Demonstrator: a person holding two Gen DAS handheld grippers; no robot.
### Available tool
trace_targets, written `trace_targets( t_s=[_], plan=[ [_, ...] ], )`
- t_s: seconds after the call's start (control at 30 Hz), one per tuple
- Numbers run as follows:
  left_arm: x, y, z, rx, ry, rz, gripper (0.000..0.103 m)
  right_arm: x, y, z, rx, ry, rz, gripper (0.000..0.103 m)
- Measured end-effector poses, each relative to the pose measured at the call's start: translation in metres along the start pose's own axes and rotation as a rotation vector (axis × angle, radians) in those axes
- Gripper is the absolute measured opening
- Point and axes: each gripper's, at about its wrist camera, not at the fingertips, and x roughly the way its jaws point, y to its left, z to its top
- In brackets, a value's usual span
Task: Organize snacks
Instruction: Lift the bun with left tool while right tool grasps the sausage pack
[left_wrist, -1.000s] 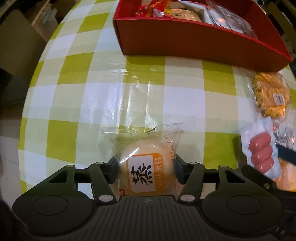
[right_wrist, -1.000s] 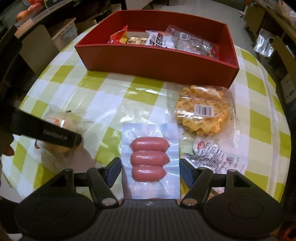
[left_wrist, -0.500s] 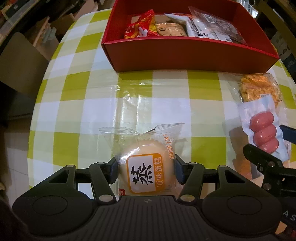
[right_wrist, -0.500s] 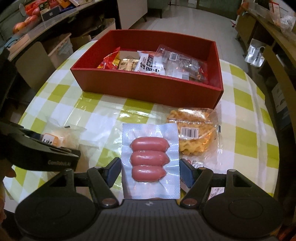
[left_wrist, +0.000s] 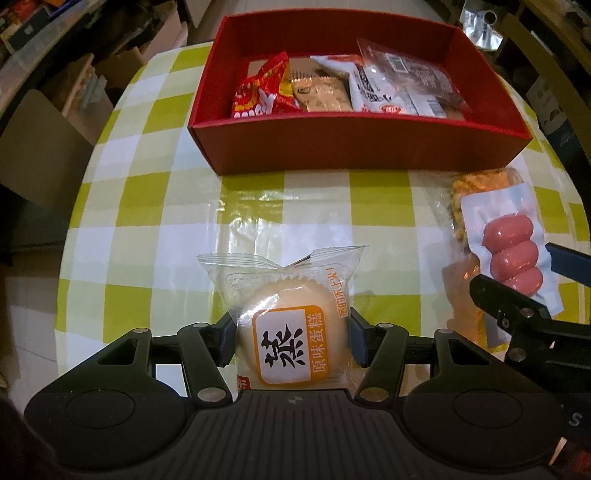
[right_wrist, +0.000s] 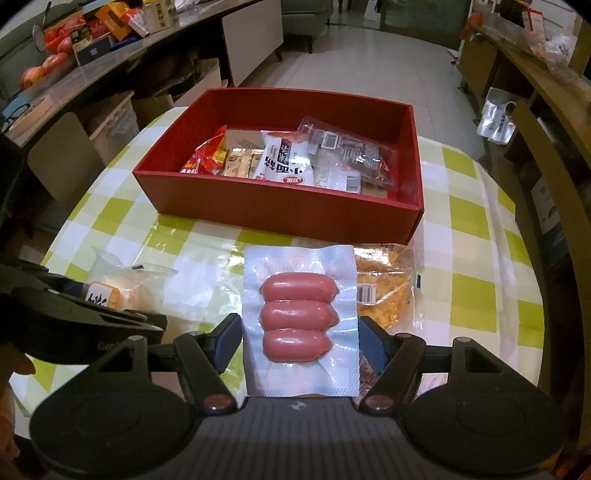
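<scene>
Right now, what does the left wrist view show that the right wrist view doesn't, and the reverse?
Only the left wrist view: the steamed cake's full printed label, gripped between the left gripper's pads. Only the right wrist view: a counter with apples and the waffle pack's barcode. Both: the red box holding snacks, the checked tablecloth, and the sausage pack in the right gripper.

The wrapped cake (left_wrist: 291, 328) has an orange-framed label reading 蒸 and 原味蛋糕.

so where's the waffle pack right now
In the right wrist view the waffle pack lies on the table, just right of the held sausage pack, before the red box.
</scene>
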Motion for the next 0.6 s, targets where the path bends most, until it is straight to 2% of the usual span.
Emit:
trace_targets(
  t_s=[0.6],
  plan=[
    [-0.015,-0.011,0.014,0.014,-0.056,0.002,0.065,-0.012,-0.015,0.013,0.032,-0.051,-0.008,0.074]
  ],
)
